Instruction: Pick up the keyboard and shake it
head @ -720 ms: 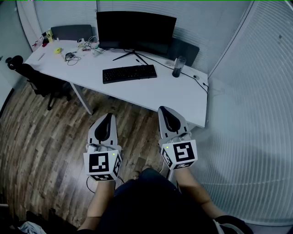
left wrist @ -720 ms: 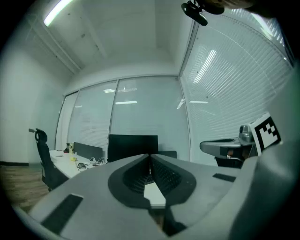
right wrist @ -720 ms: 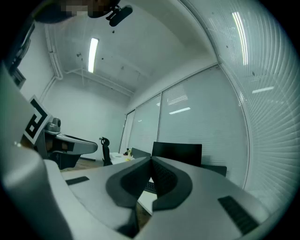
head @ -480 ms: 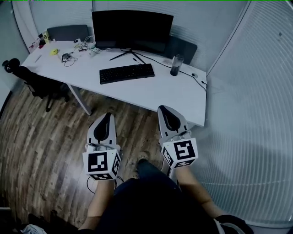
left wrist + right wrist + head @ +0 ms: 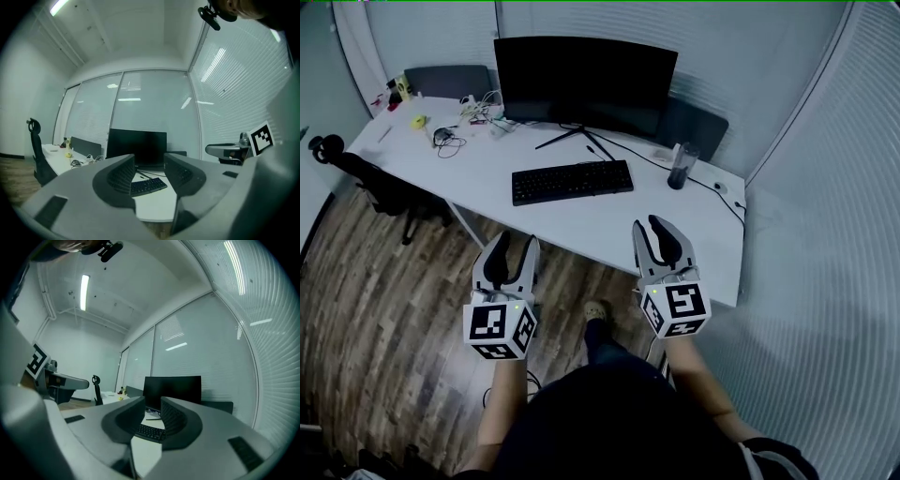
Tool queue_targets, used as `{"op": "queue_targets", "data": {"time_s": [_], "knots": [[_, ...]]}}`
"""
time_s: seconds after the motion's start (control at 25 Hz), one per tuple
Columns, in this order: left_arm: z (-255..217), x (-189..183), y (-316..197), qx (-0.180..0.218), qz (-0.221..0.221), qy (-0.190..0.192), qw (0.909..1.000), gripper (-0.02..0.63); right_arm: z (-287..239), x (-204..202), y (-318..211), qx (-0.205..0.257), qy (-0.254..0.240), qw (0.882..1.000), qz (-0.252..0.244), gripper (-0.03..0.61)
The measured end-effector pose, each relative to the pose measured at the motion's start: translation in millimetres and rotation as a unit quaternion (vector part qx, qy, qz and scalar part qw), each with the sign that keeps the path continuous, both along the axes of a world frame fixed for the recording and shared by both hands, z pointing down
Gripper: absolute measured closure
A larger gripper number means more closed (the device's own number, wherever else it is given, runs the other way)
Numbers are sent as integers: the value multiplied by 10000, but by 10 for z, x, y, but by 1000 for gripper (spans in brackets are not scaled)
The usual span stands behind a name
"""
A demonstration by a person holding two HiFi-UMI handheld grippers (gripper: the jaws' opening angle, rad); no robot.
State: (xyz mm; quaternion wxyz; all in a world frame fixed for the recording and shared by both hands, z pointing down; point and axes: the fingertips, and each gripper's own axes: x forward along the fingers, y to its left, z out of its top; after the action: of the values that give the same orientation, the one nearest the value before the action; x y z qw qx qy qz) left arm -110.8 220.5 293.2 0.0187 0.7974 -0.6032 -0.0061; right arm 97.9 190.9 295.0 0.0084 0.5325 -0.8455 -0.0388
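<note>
Left gripper (image 5: 511,242) jaws parted, empty, right gripper (image 5: 659,230) jaws closer, a gap between them, empty, both short of white desk (image 5: 609,225), black keyboard (image 5: 572,181) flat before monitor (image 5: 586,84), well apart from both, bottle (image 5: 679,167) only in head view, ceiling light (image 5: 84,291) only in right gripper view

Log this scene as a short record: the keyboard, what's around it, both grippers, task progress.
keyboard: black keyboard lying flat on the white desk, in front of the monitor
nearby: dark tumbler to its right, apart from it; cables at the desk's far left
grippers: left gripper open, empty; right gripper open by a narrower gap, empty; both level, well short of the keyboard
progress: keyboard not yet picked up
</note>
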Motion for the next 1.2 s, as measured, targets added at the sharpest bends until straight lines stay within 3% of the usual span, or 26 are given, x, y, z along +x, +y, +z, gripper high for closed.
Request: {"op": "queue_targets", "data": {"time_s": [0.32, 0.6, 0.88, 1.2], "knots": [[148, -188, -1514, -208, -247, 143, 9994, 402, 258, 59, -1654, -363, 172, 9991, -104, 442], [393, -304, -2331, -436, -491, 135, 9978, 402, 600, 74, -2693, -789, 236, 9962, -298, 419], [792, -459, -2728, -870, -725, 87, 9935, 402, 1014, 105, -3186, -1217, 326, 9916, -305, 411], [1261, -649, -3074, -1395, -686, 109, 9878, 402, 1433, 84, -3454, -1709, 567, 9835, -165, 407]]}}
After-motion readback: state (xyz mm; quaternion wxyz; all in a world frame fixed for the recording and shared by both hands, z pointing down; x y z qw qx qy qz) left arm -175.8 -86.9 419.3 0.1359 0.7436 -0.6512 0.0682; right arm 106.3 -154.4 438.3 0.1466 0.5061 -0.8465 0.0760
